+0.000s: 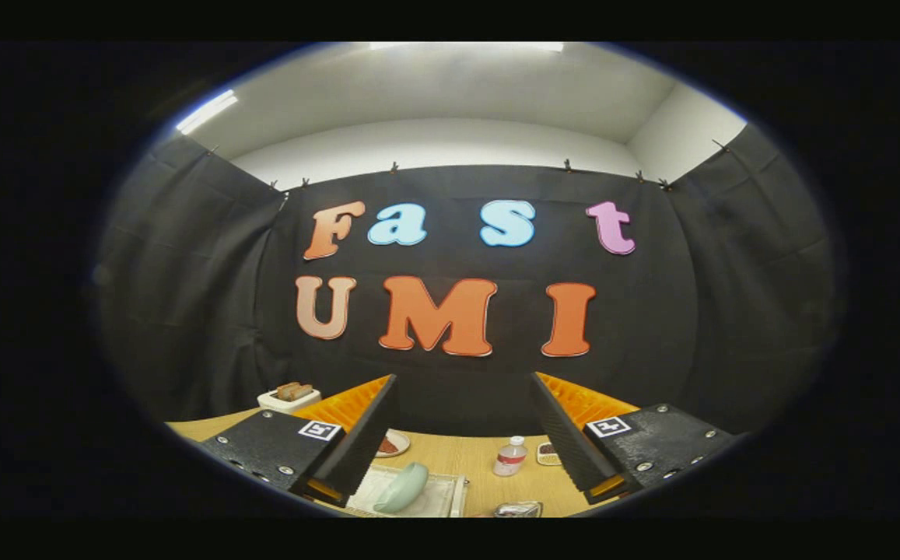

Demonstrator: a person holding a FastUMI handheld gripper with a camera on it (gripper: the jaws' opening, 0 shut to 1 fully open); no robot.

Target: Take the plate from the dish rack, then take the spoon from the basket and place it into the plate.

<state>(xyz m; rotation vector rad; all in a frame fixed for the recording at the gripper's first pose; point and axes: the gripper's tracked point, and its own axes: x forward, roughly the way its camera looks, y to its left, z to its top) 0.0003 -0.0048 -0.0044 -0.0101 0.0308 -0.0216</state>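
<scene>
My gripper (464, 381) is held well above the wooden table (465, 467), open, with nothing between its fingers. Below, close to the left finger, a pale green plate (404, 486) stands tilted on edge in a white dish rack (442, 498). A shiny metal object (518, 509) lies on the table low between the fingers; I cannot tell whether it is the basket or the spoon.
A small clear water bottle (510, 456) stands on the table beyond the rack. A small dish with red food (393, 445) sits behind the rack, another small dish (548, 453) beside the bottle. A white box with brown items (288, 397) sits at the far left.
</scene>
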